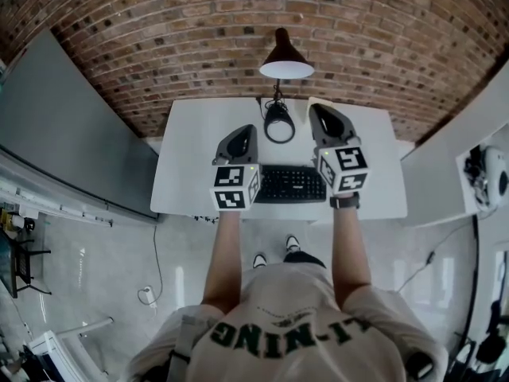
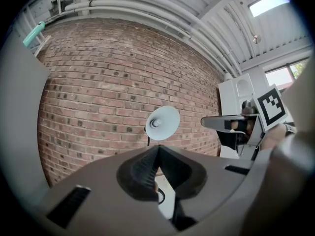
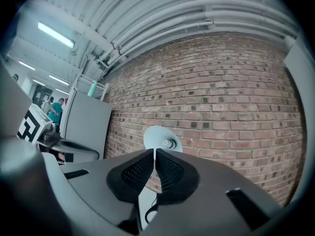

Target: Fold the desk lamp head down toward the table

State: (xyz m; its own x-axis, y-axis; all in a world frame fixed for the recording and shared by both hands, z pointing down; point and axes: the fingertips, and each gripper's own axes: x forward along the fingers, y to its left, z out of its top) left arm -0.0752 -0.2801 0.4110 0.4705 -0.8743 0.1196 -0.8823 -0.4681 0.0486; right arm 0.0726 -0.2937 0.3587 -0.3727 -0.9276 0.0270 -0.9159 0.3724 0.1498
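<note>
Shoulders in a pale T-shirt fill the bottom of the head view, both arms stretched forward over a white table. At left, the left hand-held gripper hovers above the table with its jaws pressed together, holding nothing. A black keyboard lies between the two arms. Behind it, at the table's back edge, stands the desk lamp: round base on the table, shade raised high against the brick wall, untouched. At right, the right hand-held gripper is likewise closed and empty.
</note>
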